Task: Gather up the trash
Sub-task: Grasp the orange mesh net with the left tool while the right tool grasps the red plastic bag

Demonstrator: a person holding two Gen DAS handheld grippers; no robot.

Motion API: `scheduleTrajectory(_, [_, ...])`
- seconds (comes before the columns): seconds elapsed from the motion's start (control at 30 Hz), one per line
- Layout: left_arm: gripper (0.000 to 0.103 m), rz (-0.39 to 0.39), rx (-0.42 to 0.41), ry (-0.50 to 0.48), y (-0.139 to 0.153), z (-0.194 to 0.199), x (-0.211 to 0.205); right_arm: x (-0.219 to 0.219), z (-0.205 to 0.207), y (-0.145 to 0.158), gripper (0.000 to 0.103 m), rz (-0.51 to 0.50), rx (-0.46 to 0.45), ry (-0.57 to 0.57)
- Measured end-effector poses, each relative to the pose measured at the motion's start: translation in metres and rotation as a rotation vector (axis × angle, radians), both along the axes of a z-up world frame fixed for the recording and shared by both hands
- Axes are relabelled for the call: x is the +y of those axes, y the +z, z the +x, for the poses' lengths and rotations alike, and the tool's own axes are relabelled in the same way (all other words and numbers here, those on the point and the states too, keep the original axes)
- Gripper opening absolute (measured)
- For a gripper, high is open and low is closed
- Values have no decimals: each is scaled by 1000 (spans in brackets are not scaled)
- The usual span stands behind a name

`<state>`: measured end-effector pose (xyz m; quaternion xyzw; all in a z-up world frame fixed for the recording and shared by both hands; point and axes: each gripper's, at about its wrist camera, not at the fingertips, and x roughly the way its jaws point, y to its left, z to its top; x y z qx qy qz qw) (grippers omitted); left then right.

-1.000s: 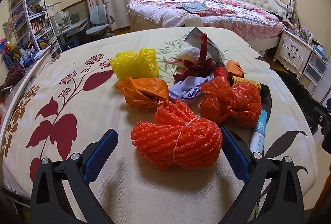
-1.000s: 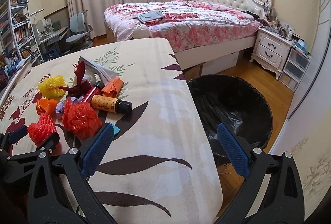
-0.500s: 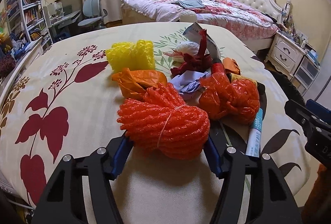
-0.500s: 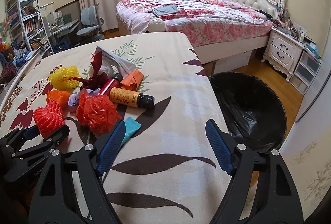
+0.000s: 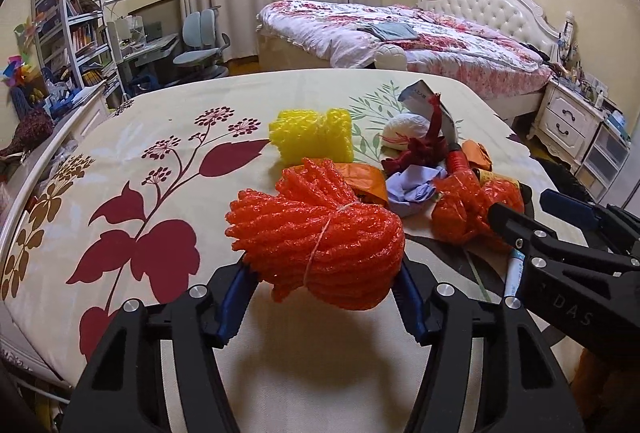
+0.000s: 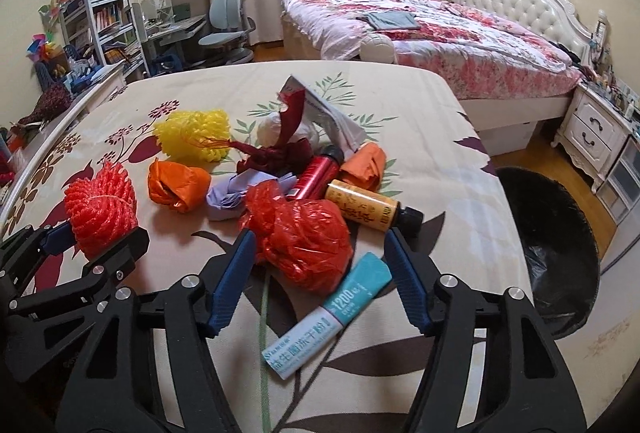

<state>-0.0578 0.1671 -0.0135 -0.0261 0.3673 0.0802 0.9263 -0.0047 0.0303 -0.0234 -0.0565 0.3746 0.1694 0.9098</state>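
My left gripper (image 5: 322, 297) is shut on a red foam net bundle (image 5: 316, 241) and holds it above the floral table (image 5: 160, 137); the bundle also shows in the right wrist view (image 6: 100, 209). My right gripper (image 6: 320, 269) is open, its jaws on either side of a crumpled red plastic bag (image 6: 300, 233). A teal and white packet (image 6: 328, 317) lies just before it. A yellow foam net (image 6: 194, 135), an orange bag (image 6: 176, 185), a red can (image 6: 320, 173) and a yellow bottle (image 6: 368, 205) lie in the pile.
A black-lined trash bin (image 6: 552, 241) stands on the floor right of the table. A bed (image 6: 420, 29) is behind, a nightstand (image 6: 592, 129) at the right, and shelves (image 6: 92, 1) with a desk and chairs at the left.
My left gripper has closed on the red foam net bundle and lifted it. My right gripper has moved left from the bin side to the red plastic bag.
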Motion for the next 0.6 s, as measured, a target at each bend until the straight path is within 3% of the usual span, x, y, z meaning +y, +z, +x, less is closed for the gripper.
scheduleTrajectory(0.13, [61, -7, 5, 15, -4, 1, 7, 10, 3, -10, 43, -9, 39, 31])
scheduleTrajectory(0.6, [61, -10, -21, 2, 4, -2, 3, 0, -8, 7, 41, 0, -17, 15])
